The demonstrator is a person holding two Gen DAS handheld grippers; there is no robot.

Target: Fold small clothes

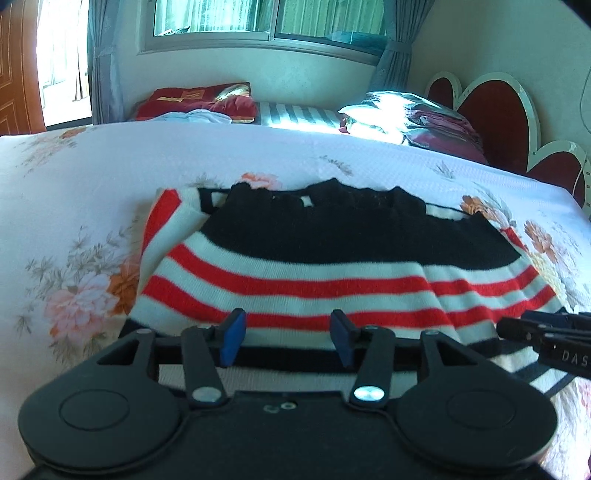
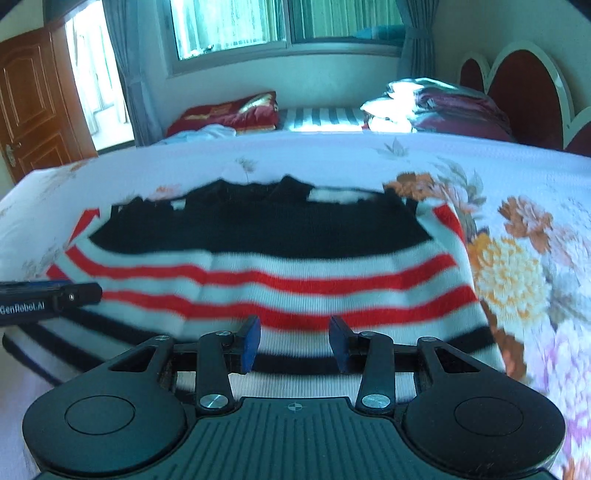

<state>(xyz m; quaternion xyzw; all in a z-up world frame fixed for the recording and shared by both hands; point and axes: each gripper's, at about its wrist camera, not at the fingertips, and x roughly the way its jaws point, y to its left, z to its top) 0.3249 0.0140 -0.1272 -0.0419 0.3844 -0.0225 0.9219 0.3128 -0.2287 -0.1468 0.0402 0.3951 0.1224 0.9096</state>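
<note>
Your left gripper (image 1: 290, 338) hangs over the near hem of the striped sweater (image 1: 325, 266), its blue pads (image 1: 233, 338) spread apart with nothing pinched between them. The sweater lies flat on the flowered bedspread (image 1: 92, 192), close to the bed's near edge, black collar end pointing toward the window (image 1: 266, 18). Your right gripper (image 2: 295, 343) hovers over the hem too, fingers likewise parted and empty.

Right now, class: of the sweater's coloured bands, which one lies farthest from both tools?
The wide black band across the sweater's far end, by the neckline. The red-and-white stripes and thin dark stripes lie nearer the left tool and right tool.
</note>
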